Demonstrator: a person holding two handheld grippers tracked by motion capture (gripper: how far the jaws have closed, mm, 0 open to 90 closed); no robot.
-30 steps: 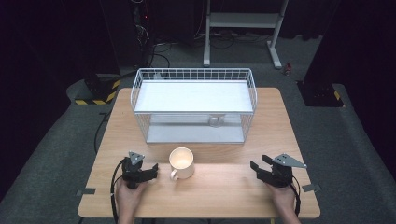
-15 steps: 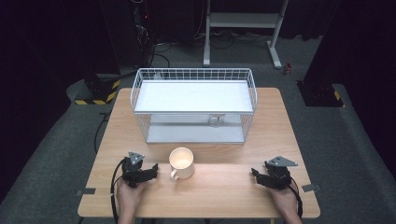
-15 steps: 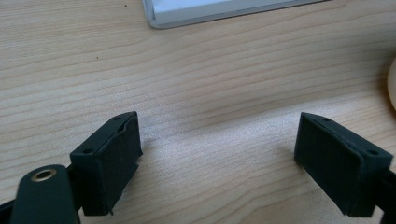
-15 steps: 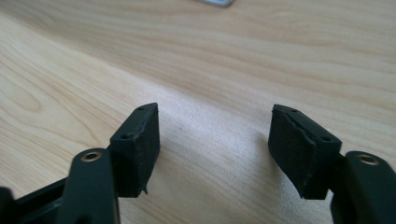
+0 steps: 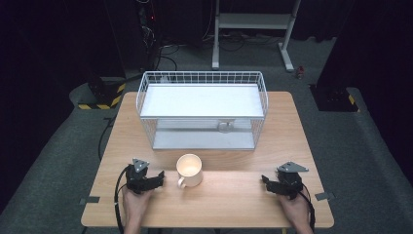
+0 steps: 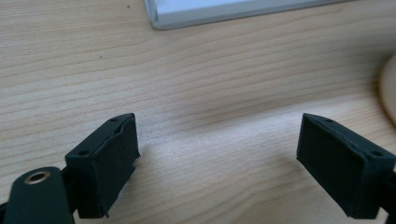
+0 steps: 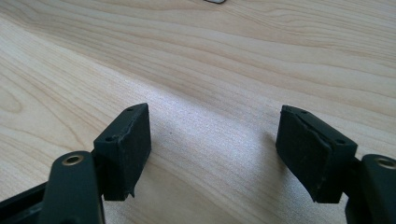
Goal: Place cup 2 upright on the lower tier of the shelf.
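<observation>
A cream mug (image 5: 189,169) stands upright on the wooden table (image 5: 234,195), its handle turned toward the front edge. Just left of it lies my left gripper (image 5: 159,177), pointing at the mug, a small gap away. In the left gripper view that gripper (image 6: 217,172) is open over bare wood, with the mug's rim (image 6: 389,88) at the far right. My right gripper (image 5: 265,181) rests near the table's front right and points left. Its jaws have just been opening, and the right gripper (image 7: 212,154) stands open with nothing between its fingers.
A white wire basket (image 5: 202,109) with a flat white floor takes up the back half of the table, and its base corner (image 6: 224,9) shows ahead of the left gripper. Dark floor, cables and a metal stand (image 5: 253,29) lie beyond the table.
The right gripper has shifted slightly toward the front edge and turned a little. The left gripper and the mug have stayed put.
</observation>
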